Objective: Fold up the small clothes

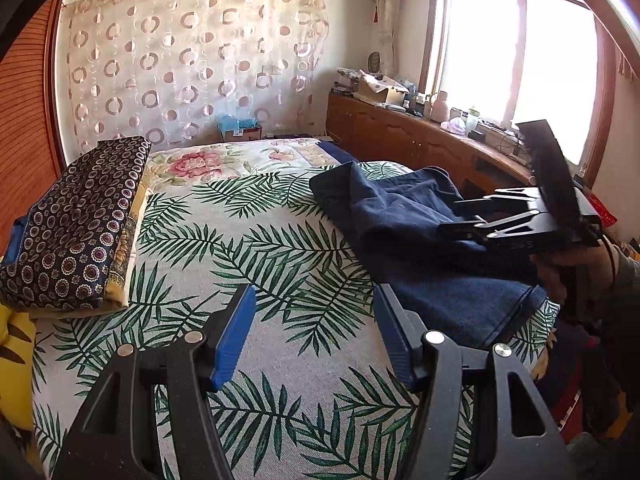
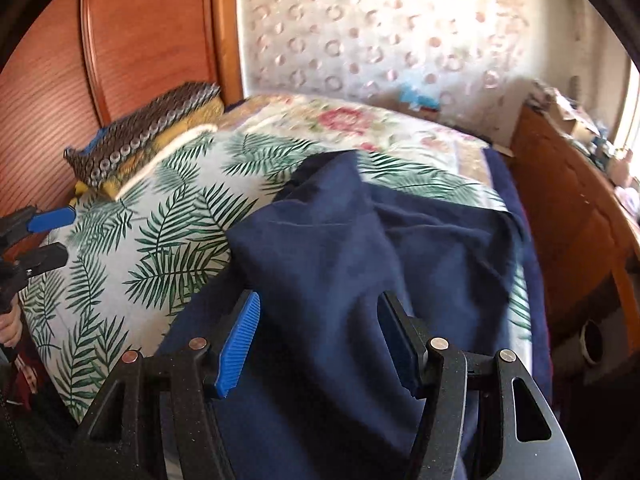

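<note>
A crumpled navy blue garment (image 1: 404, 236) lies on the right side of the leaf-print bed cover (image 1: 248, 264). My left gripper (image 1: 314, 324) is open and empty, above bare cover just left of the garment. In the right wrist view the garment (image 2: 340, 264) fills the middle. My right gripper (image 2: 318, 340) is open, jaws wide, directly above the garment and holding nothing. The right gripper also shows in the left wrist view (image 1: 460, 216), over the garment's right part. The left gripper shows at the left edge of the right wrist view (image 2: 56, 236).
A folded stack of patterned fabric (image 1: 76, 220) lies on the bed's left side by the wooden headboard (image 2: 140, 40). A floral sheet (image 1: 224, 160) covers the far end. A wooden cabinet (image 1: 420, 140) with clutter runs under the window on the right.
</note>
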Demonstrator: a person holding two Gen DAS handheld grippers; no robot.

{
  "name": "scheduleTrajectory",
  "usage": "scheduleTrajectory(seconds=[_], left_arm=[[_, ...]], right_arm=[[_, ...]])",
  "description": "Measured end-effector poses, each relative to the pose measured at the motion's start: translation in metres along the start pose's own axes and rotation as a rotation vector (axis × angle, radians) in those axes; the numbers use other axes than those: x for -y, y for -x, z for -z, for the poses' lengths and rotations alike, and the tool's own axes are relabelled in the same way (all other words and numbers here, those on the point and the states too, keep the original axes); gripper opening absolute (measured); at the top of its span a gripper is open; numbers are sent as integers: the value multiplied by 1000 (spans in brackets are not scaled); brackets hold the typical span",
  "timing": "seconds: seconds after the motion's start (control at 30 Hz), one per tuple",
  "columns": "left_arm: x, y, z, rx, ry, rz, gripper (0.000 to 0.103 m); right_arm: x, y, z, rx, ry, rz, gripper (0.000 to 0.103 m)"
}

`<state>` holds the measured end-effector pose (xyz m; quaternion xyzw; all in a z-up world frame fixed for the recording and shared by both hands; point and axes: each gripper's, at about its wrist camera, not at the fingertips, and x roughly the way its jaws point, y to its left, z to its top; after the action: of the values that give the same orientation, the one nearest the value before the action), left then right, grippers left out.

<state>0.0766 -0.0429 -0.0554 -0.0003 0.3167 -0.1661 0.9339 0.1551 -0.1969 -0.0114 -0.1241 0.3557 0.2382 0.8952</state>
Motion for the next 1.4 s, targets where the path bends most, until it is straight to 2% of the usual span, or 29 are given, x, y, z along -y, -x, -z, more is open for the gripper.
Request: scheduleTrajectory(seconds=[0.23,0.43,0.5,0.53,0.57,0.63,0.8,0.9,0.97,1.07,1.13,1.23,1.4], left_arm=[[1,-2,2,-8,0,5,62],[4,-3,5,-16,-6,11,62],[4,-4,5,-19,-4,11,62],[3,-4,6,-20,-3,11,62],[3,-5,6,-22,-2,13,62],[4,-5,7,-25,-2,15,62],[6,-7,9,-29,-1,23,62],[8,-8,9,-34,-1,25,62],[10,-8,9,-36,-3,28,62],[11,-10,9,-40,-6,29,62],[12,-11,9,-42,-8,30,62],[13,-12,10,-44,-9,32,62],[19,-15,10,-50,-13,41,62]], right_arm=[[-26,-33,-15,-48,111,-38,63],[-26,-72,-20,-135,182,20,62],[-26,-75,-20,-126,195,25,43],[-24,-75,-21,-120,193,27,28],[-19,-73,-22,-113,180,23,17],[-11,-64,-25,-86,145,-8,12],[25,-33,-39,27,47,19,11],[58,-21,-49,70,-34,71,11],[84,-20,-53,83,-87,145,11],[130,-26,-52,76,-240,274,11],[154,-28,-50,60,-332,329,18],[165,-20,-43,79,-378,286,23],[139,-13,-24,65,-277,275,35]])
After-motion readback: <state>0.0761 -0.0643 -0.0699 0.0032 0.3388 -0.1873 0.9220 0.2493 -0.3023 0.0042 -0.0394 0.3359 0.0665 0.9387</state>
